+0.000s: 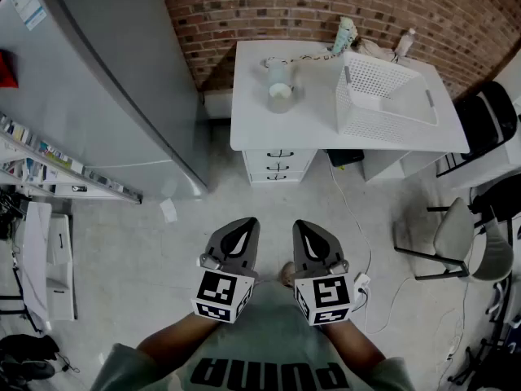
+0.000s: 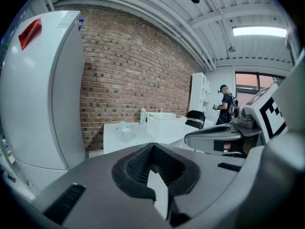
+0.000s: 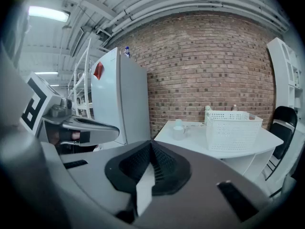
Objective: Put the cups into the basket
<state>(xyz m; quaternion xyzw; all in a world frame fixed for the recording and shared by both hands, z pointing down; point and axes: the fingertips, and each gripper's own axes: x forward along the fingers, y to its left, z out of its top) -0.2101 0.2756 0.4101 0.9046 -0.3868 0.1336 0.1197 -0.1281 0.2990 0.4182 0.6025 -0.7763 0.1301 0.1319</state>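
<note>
A refrigerator (image 1: pixel 106 80) stands left of the white counter (image 1: pixel 260 129), whose right half carries the basket (image 1: pixel 383 96), opening upward, long side across. Two cups (image 1: pixel 279 92) stand upright, mouths up, just left of it. Left tongs (image 1: pixel 247 223) and right tongs (image 1: pixel 303 225), well short of the counter, are pressed together, empty.

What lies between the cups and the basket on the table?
Only bare tabletop separates the cups from the basket; the head view shows this clearly.
</note>
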